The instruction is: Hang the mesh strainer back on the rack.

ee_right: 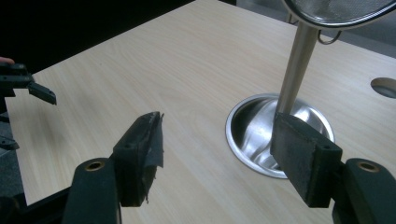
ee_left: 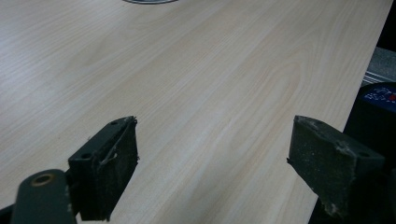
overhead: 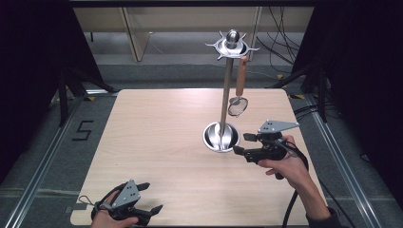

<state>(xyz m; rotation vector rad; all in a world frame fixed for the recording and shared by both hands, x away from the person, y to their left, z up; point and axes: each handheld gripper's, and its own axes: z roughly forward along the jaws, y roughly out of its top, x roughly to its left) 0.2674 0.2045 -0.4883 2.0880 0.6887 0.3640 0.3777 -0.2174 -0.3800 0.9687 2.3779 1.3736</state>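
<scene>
Steel stand (overhead: 221,135) on the table (overhead: 157,142), strainer (overhead: 237,105) hanging from its top ring, right gripper (overhead: 243,144) just beside its base, jaws spread and empty, left gripper (overhead: 149,197) well apart from the stand at the table's near edge, jaws spread, empty

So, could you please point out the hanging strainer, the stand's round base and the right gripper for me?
strainer (overhead: 237,106): high view, on its mesh bowl.
stand's round base (overhead: 212,137): high view, on its rim.
right gripper (overhead: 242,144): high view, between its jaws.
</scene>
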